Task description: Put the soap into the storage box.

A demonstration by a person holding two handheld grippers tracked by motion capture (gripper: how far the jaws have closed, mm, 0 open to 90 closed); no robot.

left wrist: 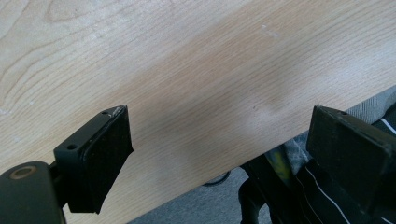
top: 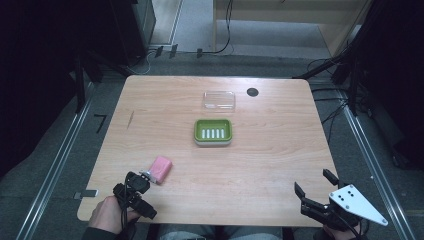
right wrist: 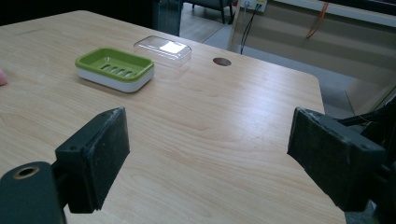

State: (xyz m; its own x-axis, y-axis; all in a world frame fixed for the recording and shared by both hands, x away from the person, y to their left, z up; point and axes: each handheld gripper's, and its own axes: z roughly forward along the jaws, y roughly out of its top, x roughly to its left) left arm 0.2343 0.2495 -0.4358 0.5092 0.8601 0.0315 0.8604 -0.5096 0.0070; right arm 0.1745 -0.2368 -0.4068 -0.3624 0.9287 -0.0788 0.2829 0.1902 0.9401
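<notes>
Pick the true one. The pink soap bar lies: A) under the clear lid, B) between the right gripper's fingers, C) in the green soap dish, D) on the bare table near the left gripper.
D: the pink soap bar lies on the table just ahead of the left gripper, well short of the green soap dish.

My high view looks down on the whole table (top: 280,165); my right gripper view faces low across it, sharing the soap dish (right wrist: 115,68).

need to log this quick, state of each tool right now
left tool: open, holding nothing
right tool: open, holding nothing
</notes>
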